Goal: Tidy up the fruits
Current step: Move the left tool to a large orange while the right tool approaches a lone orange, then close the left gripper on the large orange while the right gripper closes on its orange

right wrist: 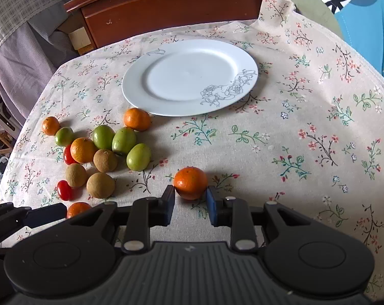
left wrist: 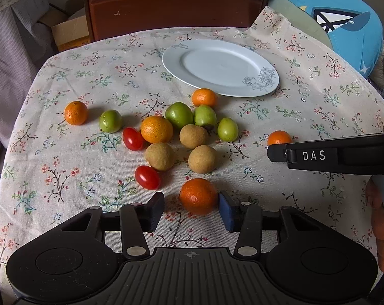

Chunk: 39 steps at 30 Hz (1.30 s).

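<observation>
The small orange (right wrist: 190,183) in the right wrist view sits low in the middle of the frame, on the flowered tablecloth (right wrist: 306,117), with the right gripper (right wrist: 190,199) clamped on it: both pads touch its sides, though only near their tips. That shallow hold is the main risk. A round, smooth-skinned fruit gripped that far forward could squirt out on the lift and roll toward the cloth's edge.

In the left wrist view, another orange (left wrist: 198,196) lies low in the centre between the fingers of the left gripper (left wrist: 192,207). The pad on the right side of the frame touches it; the pad on the left stands clear, so the jaws are apart and nothing is held yet. Closing from one side only may push this fruit sideways into the cherry tomato (left wrist: 148,177) just to its upper left, or off-centre in the pads.

The white plate (right wrist: 136,86), upper centre, is bare, and appears to be the goal. Between it and the grippers lies the cluster of green fruits (left wrist: 179,115), brown round fruits (left wrist: 202,158) and further oranges; a low carry could knock them rolling. The two grippers also work close together, so they could collide.
</observation>
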Available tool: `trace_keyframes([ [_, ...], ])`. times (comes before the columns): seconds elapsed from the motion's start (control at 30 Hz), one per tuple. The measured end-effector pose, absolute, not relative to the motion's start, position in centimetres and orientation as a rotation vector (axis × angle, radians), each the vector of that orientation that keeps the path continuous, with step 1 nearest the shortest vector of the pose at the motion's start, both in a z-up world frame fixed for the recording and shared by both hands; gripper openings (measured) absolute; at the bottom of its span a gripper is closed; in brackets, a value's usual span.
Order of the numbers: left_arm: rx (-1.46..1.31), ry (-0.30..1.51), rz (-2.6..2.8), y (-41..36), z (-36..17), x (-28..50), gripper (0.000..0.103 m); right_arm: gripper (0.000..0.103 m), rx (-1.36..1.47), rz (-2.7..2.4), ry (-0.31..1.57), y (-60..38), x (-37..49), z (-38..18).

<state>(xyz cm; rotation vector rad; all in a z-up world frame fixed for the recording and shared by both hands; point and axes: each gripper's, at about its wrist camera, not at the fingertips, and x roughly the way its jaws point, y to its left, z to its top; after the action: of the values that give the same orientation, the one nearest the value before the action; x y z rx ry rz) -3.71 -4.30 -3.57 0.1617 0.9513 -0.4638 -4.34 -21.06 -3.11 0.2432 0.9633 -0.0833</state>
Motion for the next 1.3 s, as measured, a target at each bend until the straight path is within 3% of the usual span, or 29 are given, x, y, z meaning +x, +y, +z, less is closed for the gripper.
trace_keyframes([
  [0.17, 0.139, 0.949, -0.486, -4.0, -3.5, -3.7, 0.029, 0.026, 0.25, -0.068, 0.965, -20.9, -4.4, -3.1],
  [0.47, 0.07, 0.956, -0.472, -3.0, -3.7, -3.3, 0.033, 0.027, 0.261, -0.07, 0.972, -21.0, -4.4, -3.1],
  [1.0, 0.062, 0.886, -0.475, -2.8, -2.6, -3.4, 0.029, 0.025, 0.295, -0.02, 0.961, -20.6, -4.4, -2.5],
  [1.23, 0.057, 0.86, -0.472, -3.1, -0.9, -2.1, 0.029, 0.023, 0.304, -0.008, 0.933, -20.6, -4.1, -1.7],
  [1.3, 0.055, 0.865, -0.466, -3.2, -0.8, -1.5, 0.029, 0.015, 0.306, -0.002, 0.926, -20.7, -4.1, -1.5],
])
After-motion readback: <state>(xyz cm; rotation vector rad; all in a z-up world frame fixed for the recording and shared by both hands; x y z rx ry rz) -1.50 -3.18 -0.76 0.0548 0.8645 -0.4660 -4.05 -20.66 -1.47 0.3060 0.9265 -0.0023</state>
